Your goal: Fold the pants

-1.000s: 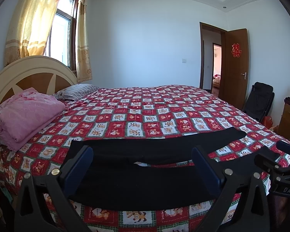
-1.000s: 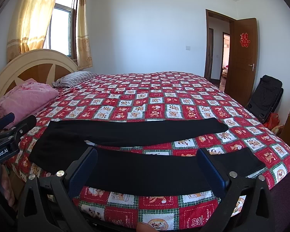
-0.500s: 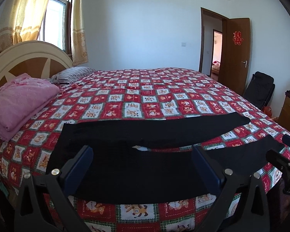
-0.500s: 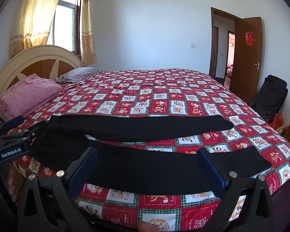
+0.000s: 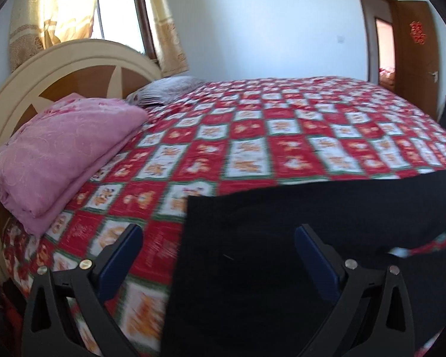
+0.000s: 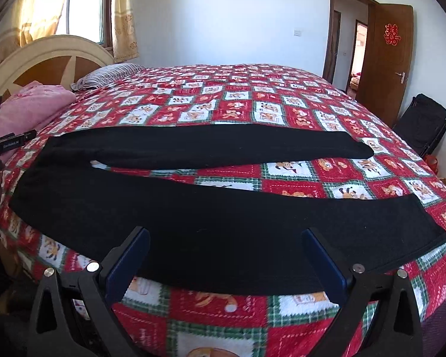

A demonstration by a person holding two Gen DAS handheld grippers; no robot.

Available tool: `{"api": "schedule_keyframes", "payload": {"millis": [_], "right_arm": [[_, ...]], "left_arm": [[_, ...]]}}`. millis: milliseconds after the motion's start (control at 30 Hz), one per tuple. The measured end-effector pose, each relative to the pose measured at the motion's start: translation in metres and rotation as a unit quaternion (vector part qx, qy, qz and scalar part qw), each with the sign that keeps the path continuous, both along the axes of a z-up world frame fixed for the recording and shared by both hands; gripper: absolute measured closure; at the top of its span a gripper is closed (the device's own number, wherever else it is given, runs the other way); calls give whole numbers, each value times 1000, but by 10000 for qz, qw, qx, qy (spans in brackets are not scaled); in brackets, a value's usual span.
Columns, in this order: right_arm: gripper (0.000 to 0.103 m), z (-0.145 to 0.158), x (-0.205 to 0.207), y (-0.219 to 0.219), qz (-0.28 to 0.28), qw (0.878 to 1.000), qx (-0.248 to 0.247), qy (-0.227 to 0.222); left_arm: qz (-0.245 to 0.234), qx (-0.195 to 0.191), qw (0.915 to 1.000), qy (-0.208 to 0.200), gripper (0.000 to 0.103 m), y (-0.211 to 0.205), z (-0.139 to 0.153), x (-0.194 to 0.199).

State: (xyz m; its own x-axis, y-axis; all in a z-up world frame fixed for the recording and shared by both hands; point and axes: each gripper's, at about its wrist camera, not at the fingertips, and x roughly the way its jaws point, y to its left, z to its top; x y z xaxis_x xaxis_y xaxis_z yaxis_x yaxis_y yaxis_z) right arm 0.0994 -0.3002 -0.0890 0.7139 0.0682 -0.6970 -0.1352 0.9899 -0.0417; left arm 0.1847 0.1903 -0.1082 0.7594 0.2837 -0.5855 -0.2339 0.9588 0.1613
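Lying flat on the red-and-white checked cartoon bedspread (image 6: 282, 101), the black fabric pants (image 6: 193, 217) run their long axis from nine to three o'clock, waistband at nine, two legs splayed toward three. The left gripper (image 5: 218, 255) hangs nearest the waistband end, jaws apart and empty; the waist edge falls between its fingers. The right gripper (image 6: 226, 255), jaws likewise apart, faces the near leg at twelve o'clock. No containers show.

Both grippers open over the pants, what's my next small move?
Probably lower the left gripper onto the waist edge of the pants and pinch. The pants lie flat and unfolded, both grippers open and empty; the right gripper hovers over the near leg.
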Motion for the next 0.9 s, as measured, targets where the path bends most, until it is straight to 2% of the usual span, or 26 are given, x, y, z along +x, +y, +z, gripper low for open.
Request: {"api": "schedule_keyframes", "payload": {"millis": [67, 100, 167, 233, 400, 467, 533, 567, 633, 767, 900], "right_arm": [[2, -1, 15, -11, -70, 9999, 99, 65], [3, 0, 21, -17, -132, 9998, 133, 68], [16, 3, 38, -32, -249, 9994, 246, 74], [23, 7, 57, -49, -366, 9987, 306, 182], [24, 18, 97, -87, -703, 9973, 102, 169], [25, 20, 113, -102, -854, 9961, 105, 203], [31, 21, 128, -116, -947, 9951, 154, 259], [33, 20, 137, -123, -998, 9944, 180, 298], [35, 19, 153, -139, -1163, 9922, 239, 371], [42, 16, 185, -168, -1421, 9879, 343, 518], [42, 9, 218, -196, -1675, 9829, 358, 672]], "left_arm": [[2, 61, 9999, 109, 3, 19, -6, 19], [-34, -43, 9998, 177, 7, 29, -9, 28], [-65, -345, 9989, 313, 15, 45, -17, 44], [-94, -603, 9970, 472, 23, 57, -29, 58], [-282, -1005, 9912, 810, 36, 67, -54, 82], [-342, -1058, 9896, 916, 43, 68, -60, 89], [-435, -1220, 9864, 1008, 57, 71, -64, 95], [-427, -1275, 9857, 1020, 57, 73, -65, 97], [-523, -1488, 9825, 988, 68, 77, -67, 101], [-799, -1667, 9783, 932, 82, 76, -66, 100], [-863, -1651, 9775, 990, 84, 76, -67, 104]]}}
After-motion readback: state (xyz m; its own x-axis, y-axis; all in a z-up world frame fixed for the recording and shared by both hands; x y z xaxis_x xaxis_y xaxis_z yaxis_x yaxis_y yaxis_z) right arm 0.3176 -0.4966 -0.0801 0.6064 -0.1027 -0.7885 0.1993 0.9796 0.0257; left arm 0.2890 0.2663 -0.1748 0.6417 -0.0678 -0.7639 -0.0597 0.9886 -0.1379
